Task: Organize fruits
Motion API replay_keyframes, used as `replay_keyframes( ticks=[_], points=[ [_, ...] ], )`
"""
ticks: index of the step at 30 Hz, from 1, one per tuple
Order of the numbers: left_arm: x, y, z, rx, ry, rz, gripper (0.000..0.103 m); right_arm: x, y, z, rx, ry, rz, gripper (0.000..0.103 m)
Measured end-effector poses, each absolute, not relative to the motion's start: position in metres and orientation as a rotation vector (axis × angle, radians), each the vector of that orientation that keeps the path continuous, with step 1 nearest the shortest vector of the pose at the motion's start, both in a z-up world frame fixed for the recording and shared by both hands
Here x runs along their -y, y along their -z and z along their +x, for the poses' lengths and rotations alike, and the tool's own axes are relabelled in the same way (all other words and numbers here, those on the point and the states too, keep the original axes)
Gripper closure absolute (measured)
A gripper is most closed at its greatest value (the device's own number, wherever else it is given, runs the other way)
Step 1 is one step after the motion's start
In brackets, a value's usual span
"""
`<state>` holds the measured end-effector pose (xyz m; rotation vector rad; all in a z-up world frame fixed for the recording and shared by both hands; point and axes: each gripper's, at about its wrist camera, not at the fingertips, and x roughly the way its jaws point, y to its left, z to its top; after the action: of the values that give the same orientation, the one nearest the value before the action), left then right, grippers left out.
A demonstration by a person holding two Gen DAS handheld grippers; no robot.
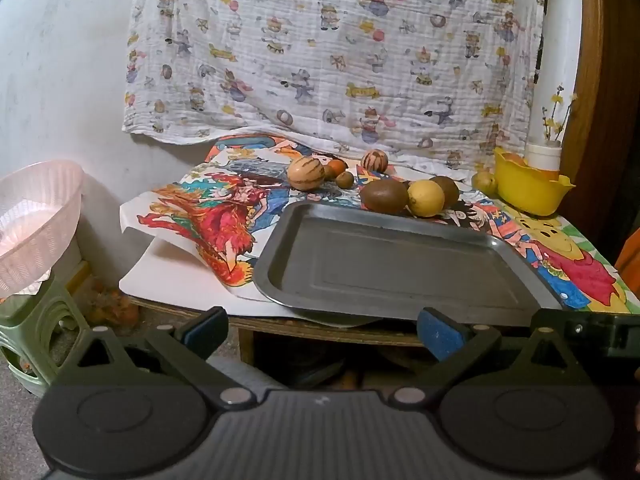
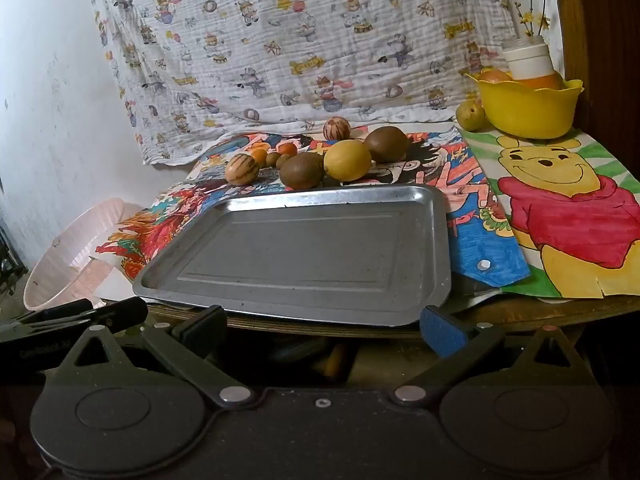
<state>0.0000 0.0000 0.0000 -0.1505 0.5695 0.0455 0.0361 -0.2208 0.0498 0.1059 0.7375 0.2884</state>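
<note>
An empty metal tray [image 1: 392, 268] [image 2: 304, 256] lies at the table's front edge. Behind it sit a yellow lemon [image 1: 426, 198] [image 2: 347, 160], two brown kiwis [image 1: 383, 196] [image 2: 302, 171], two striped round fruits [image 1: 306, 173] [image 2: 241, 169], and several small orange and brown fruits [image 1: 338, 168] [image 2: 276, 156]. My left gripper [image 1: 320, 332] is open and empty, held before the tray's near edge. My right gripper [image 2: 320, 332] is open and empty, also before the tray. The left gripper's black body shows at the left of the right wrist view [image 2: 72, 316].
A yellow bowl [image 1: 528, 190] [image 2: 528, 108] holding fruit and a white bottle stands at the back right, a pear-like fruit [image 2: 472, 115] beside it. A pink basket [image 1: 36, 220] [image 2: 68, 256] sits left of the table on a green stool [image 1: 36, 328]. Coloured drawings cover the table.
</note>
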Motion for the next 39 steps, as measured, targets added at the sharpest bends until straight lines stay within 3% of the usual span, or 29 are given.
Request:
replay_keyframes(
  ticks=[39],
  points=[
    [0.002,0.0048,0.0004,-0.581,-0.049,-0.148,0.0,0.2206,-0.0466,0.0367,-0.743,-0.288,0.108,0.0]
  ],
)
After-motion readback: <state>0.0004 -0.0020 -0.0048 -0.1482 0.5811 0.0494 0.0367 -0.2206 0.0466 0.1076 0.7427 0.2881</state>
